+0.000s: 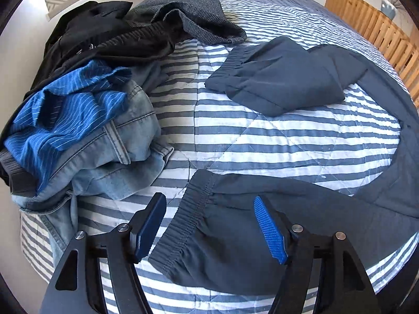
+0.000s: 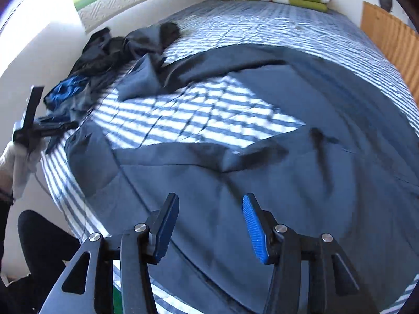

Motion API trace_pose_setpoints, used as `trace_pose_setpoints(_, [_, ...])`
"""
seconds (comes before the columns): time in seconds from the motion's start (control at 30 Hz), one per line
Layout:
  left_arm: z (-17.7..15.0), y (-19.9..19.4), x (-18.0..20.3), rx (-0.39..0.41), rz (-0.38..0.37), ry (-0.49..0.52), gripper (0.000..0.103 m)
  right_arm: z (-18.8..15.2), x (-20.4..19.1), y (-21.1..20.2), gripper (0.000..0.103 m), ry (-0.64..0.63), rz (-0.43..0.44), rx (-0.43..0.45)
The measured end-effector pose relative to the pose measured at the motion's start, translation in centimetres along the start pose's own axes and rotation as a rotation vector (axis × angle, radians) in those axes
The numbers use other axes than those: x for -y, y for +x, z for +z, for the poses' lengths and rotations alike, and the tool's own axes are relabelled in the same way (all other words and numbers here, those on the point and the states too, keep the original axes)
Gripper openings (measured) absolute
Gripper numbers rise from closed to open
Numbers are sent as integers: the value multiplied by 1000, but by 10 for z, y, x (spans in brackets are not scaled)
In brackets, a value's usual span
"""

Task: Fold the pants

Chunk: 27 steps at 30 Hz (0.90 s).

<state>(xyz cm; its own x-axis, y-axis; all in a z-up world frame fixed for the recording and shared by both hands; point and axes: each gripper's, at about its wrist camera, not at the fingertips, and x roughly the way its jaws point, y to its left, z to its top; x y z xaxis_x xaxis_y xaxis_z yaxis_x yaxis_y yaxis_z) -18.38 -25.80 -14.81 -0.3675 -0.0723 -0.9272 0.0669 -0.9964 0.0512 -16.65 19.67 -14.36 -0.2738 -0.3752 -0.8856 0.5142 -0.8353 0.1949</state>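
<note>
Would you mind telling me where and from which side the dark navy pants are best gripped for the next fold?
Probably at the elastic waistband of the dark navy pants. It lies flat on the striped quilt with its gathered edge exposed beside the open left tool. Come from above, one finger sliding under that edge; the thick hem should pinch securely.

Dark navy matt woven-cloth pants point(image 1: 275, 225) with ribbed elastic waistband; blue-and-white striped quilted cotton bedcover point(image 1: 262, 141); faded blue denim jeans point(image 1: 125, 157); slatted pale wood headboard point(image 1: 371, 28); ridged blue rubbery fingers point(image 1: 269, 230)
</note>
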Motion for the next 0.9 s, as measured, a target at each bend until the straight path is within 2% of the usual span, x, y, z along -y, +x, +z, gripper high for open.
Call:
trace_pose_setpoints(0.17, [8, 23, 9, -18, -9, -14, 74, -9, -44, 44, 47, -92, 34, -106])
trace_pose_setpoints(0.2, [7, 27, 12, -16, -24, -11, 67, -12, -50, 50, 47, -100, 36, -124])
trace_pose_setpoints(0.23, [7, 31, 15, -18, -29, -5, 45, -14, -52, 56, 47, -107, 39, -136])
trace_pose_setpoints(0.27, [5, 35, 16, -23, -18, 2, 31, -17, -54, 59, 47, -111, 40, -143])
trace_pose_setpoints(0.37, [0, 28, 18, -3, -31, 14, 23, -20, -58, 68, 47, -118, 35, -154])
trace_pose_setpoints(0.43, [-5, 12, 14, 20, -48, 8, 14, -21, -58, 70, 47, -118, 30, -161])
trace_pose_setpoints(0.5, [-13, -15, 8, 64, -63, 4, 12, -22, -59, 67, 46, -122, 42, -165])
trace_pose_setpoints(0.57, [-27, -47, 3, 113, -75, 31, 12, -24, -62, 62, 38, -136, 62, -168])
trace_pose_setpoints(0.63, [-48, -76, -1, 148, -79, 63, 12, -29, -67, 56, 35, -162, 79, -174])
trace_pose_setpoints(0.73, [-85, -102, -5, 145, -93, 107, 13, -41, -79, 52, 19, -209, 101, -202])
trace_pose_setpoints(0.8, [-112, -108, -9, 103, -123, 117, 16, -51, -87, 50, 16, -249, 118, -229])
trace_pose_setpoints(0.87, [-138, -115, -16, 54, -137, 103, 35, -64, -97, 48, 16, -297, 139, -258])
trace_pose_setpoints(0.9, [-150, -121, -20, 45, -133, 91, 50, -69, -103, 46, 16, -323, 149, -276])
